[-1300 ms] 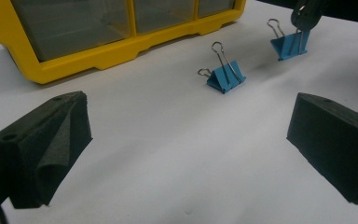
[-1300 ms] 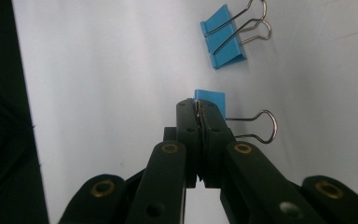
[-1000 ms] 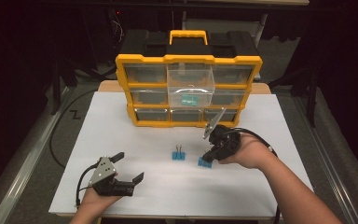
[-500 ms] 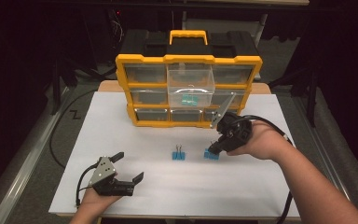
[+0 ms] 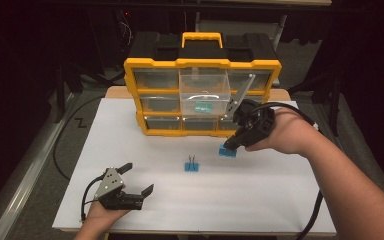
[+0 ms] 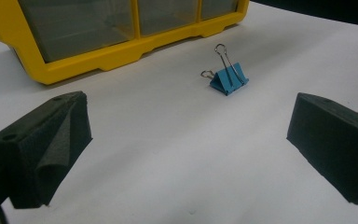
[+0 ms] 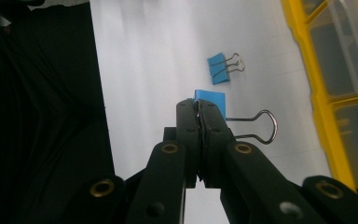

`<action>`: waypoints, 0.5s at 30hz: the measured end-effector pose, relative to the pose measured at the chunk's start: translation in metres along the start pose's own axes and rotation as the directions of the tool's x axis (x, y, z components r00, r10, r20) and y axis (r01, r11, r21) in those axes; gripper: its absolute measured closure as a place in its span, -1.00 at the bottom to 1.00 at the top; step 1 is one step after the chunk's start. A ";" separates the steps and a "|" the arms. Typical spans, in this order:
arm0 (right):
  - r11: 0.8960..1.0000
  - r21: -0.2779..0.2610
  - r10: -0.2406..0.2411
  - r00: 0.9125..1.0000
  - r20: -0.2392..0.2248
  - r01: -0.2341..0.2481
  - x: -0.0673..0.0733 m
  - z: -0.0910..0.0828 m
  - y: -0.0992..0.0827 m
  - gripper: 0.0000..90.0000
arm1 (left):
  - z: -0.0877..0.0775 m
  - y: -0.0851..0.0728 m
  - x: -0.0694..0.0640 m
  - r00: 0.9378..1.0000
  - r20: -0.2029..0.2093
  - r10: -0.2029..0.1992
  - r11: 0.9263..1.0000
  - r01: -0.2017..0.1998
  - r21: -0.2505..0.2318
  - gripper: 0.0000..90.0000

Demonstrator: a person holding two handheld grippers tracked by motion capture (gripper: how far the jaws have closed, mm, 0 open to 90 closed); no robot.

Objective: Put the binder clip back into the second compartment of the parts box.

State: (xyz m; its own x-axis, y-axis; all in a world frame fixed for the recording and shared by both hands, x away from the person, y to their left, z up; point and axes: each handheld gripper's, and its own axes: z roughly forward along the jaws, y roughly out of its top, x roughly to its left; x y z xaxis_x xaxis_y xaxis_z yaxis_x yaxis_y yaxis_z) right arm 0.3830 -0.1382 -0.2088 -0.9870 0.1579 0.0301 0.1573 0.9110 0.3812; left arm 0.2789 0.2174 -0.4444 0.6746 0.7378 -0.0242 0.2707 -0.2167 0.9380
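- While our right claw (image 7: 200, 109) stays out of it at 3 o'clock, pinched tight on a blue binder clip (image 7: 210, 99) above the white surface (image 5: 280, 200), the yellow organizer (image 5: 202, 64) stands at 12.
- Our left claw (image 5: 136, 179) rests at 7 o'clock, jaws wide, empty.
- A second clip (image 5: 191, 165) lies at centre.

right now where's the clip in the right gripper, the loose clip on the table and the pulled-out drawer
held binder clip (image 7: 210, 99), right gripper view, blue body above the shut jaws
loose binder clip (image 6: 230, 80), left gripper view, blue body
clear drawer (image 5: 204, 89), high view, front wall
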 end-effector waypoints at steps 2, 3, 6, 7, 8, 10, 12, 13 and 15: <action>1.000 -0.002 0.000 1.000 0.002 0.000 0.001 -0.006 0.004 1.00 | 0.000 0.000 0.000 1.000 0.001 0.000 1.000 0.000 0.001 -0.98; 1.000 0.001 -0.004 1.000 0.005 0.004 0.001 -0.009 0.006 1.00 | 0.000 0.000 0.000 1.000 0.002 0.001 1.000 -0.001 0.001 -0.98; 1.000 0.000 -0.005 1.000 0.014 0.005 0.001 -0.020 0.013 1.00 | 0.000 0.000 0.000 1.000 0.006 0.003 1.000 -0.003 0.002 -0.98; 1.000 -0.001 -0.010 1.000 0.020 0.010 0.002 -0.024 0.015 0.99 | 0.000 0.000 0.000 1.000 0.005 0.003 1.000 -0.003 0.000 -0.97; 1.000 -0.003 -0.011 1.000 0.023 0.011 0.002 -0.027 0.017 1.00 | 0.000 0.000 -0.001 1.000 0.006 0.003 1.000 -0.003 0.001 -0.97; 1.000 -0.005 -0.013 0.999 0.031 0.013 0.002 -0.034 0.021 1.00 | 0.000 0.000 -0.001 1.000 0.005 0.003 1.000 -0.003 0.000 -0.97; 1.000 -0.007 -0.020 0.999 0.037 0.020 0.002 -0.042 0.024 1.00 | 0.000 0.000 -0.001 1.000 0.005 0.004 1.000 -0.004 0.003 -0.97; 1.000 -0.009 -0.022 0.999 0.045 0.023 0.002 -0.046 0.027 1.00 | 0.000 0.000 -0.001 1.000 0.004 0.005 1.000 -0.005 0.003 -0.97; 1.000 -0.011 -0.020 0.998 0.052 0.020 0.002 -0.052 0.030 1.00 | 0.000 0.000 -0.001 1.000 0.002 0.008 1.000 -0.008 0.004 -0.97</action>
State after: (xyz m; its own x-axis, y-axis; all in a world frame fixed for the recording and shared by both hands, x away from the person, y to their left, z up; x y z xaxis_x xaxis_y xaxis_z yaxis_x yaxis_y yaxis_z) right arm 0.3838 -0.1302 -0.1494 -0.9869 0.1593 -0.0252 0.1368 0.9098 0.3918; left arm 0.2781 0.2166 -0.4448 0.6779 0.7349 -0.0176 0.2685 -0.2253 0.9366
